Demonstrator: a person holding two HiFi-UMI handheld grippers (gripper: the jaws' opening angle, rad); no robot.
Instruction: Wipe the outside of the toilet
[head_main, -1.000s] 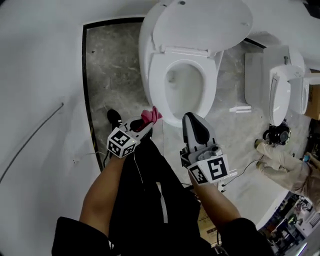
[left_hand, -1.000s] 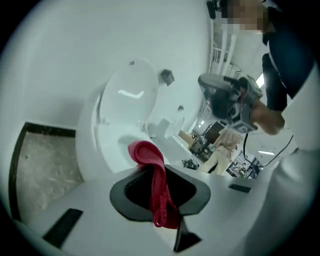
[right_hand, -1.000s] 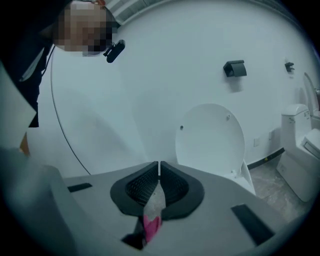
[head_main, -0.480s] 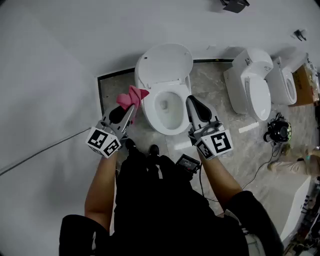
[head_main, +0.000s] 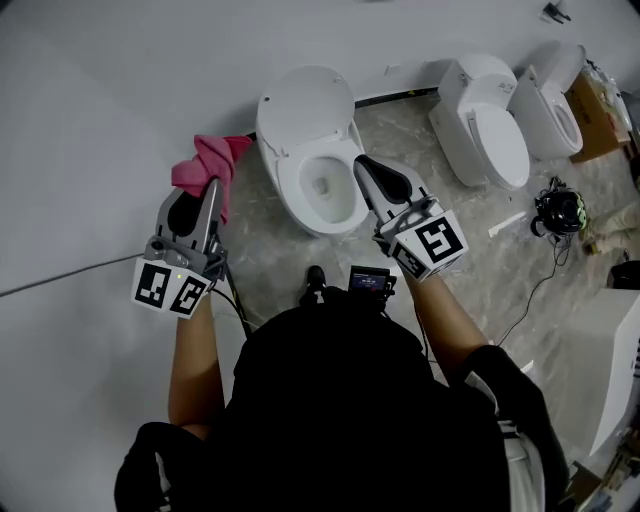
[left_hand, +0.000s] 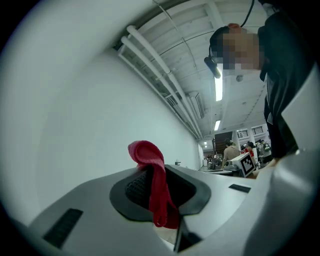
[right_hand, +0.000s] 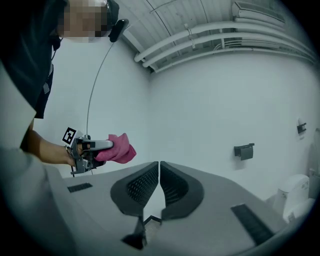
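Note:
A white toilet (head_main: 312, 172) with its lid raised stands against the wall in the head view. My left gripper (head_main: 205, 190) is lifted to the left of the bowl, shut on a pink cloth (head_main: 208, 165) (left_hand: 152, 180) that bunches past its tips. The left gripper (right_hand: 107, 145) with the cloth (right_hand: 117, 150) also shows in the right gripper view. My right gripper (head_main: 368, 172) is raised in front of the bowl's right side, its jaws (right_hand: 159, 182) shut with nothing between them. Both grippers point up at the white wall, away from the toilet.
Two more white toilets (head_main: 480, 130) (head_main: 548, 95) stand in a row to the right. A black round object (head_main: 560, 212) with a cable lies on the marble floor. A cardboard box (head_main: 598, 120) sits at the far right. A paper holder (right_hand: 244, 151) hangs on the wall.
Both grippers have risen away from the toilet, the left one carrying the pink cloth up and left. The head view has pulled back and now takes in more of the room.

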